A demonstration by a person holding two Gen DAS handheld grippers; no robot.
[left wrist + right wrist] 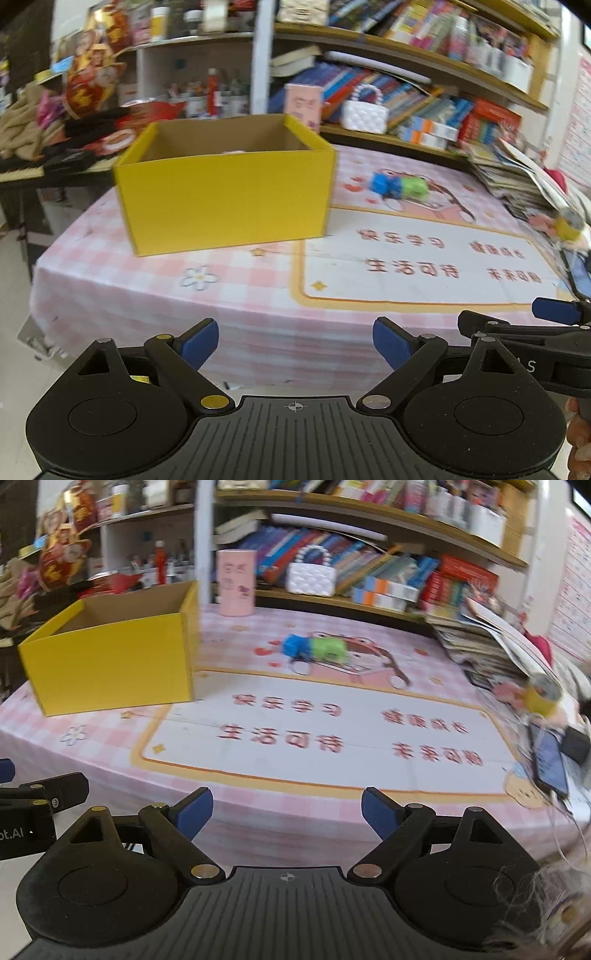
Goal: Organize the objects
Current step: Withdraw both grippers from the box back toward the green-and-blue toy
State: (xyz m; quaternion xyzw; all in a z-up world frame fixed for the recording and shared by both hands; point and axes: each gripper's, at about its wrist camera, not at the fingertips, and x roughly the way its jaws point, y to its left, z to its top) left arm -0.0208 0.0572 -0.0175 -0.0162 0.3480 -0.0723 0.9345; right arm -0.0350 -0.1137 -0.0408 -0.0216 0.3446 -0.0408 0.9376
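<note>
An open yellow cardboard box (225,199) stands on the pink checked tablecloth (147,295); it also shows at the left in the right wrist view (110,672). A small pale item lies inside it. A blue and green toy (400,186) lies on the cloth to the box's right, also in the right wrist view (316,649). My left gripper (295,345) is open and empty, held before the table's near edge. My right gripper (287,818) is open and empty, beside the left one; it shows at the right in the left wrist view (554,314).
A pink cylinder (236,581) stands at the table's far edge. Bookshelves (369,572) rise behind the table. A stack of magazines (491,650), a yellow tape roll (543,698) and a phone (550,764) lie along the right side. A cluttered side table (44,147) is at the left.
</note>
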